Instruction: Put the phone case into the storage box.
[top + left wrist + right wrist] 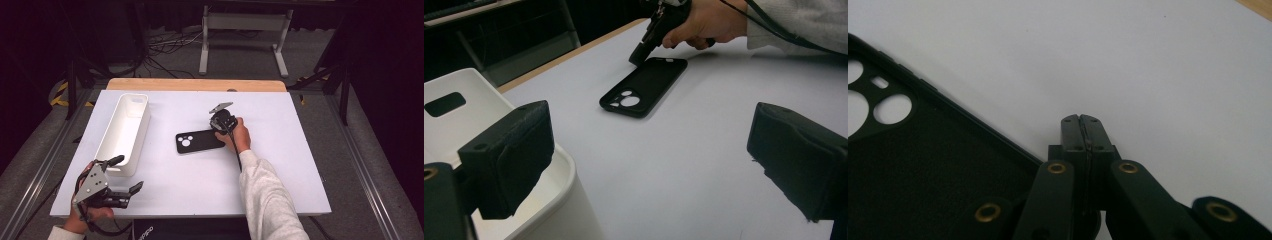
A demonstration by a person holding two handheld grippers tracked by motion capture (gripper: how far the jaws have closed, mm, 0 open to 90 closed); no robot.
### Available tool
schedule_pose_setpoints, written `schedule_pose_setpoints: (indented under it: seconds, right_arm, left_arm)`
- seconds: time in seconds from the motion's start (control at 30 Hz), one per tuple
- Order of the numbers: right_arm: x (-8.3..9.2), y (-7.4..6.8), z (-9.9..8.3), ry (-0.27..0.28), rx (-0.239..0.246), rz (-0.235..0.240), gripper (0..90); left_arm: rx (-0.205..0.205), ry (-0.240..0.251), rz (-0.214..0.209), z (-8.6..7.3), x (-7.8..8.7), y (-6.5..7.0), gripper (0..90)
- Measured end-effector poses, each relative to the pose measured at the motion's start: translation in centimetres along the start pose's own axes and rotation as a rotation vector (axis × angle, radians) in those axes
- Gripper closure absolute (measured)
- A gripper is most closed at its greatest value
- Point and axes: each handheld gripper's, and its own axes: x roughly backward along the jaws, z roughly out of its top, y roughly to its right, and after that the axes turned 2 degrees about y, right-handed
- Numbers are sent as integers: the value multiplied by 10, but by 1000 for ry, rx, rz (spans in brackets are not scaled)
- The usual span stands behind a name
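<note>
A black phone case (199,142) lies flat on the white table, its camera cut-outs toward the left. My right gripper (218,125) points down at the table by the case's far right edge, jaws pressed together with nothing between them. In the right gripper view the shut tips (1081,121) stand just off the case's edge (923,165). From the left gripper view the case (644,86) and the right gripper (640,56) lie ahead. My left gripper (125,175) rests near the table's front left corner, its jaws wide apart and empty.
A long white bin (125,131) stands on the left of the table (280,165), close to my left gripper; its rim (559,165) sits under the left jaw. A wooden strip (195,84) runs along the far edge, with cables and a metal stand on the floor beyond.
</note>
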Motion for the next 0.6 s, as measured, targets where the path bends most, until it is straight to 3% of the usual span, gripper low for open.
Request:
schedule_pose_setpoints:
  seconds: [0.17,0.27,0.6]
  right_arm:
    - [8,-3,-8,1,-7,-11,900]
    - [11,-7,-12,4,22,-20,900]
    - [22,-12,-23,7,15,-19,900]
  left_arm:
    - [-10,1,11,0,0,1,59]
    - [0,-2,0,0,-1,2,59]
    - [-4,-10,2,0,-1,1,61]
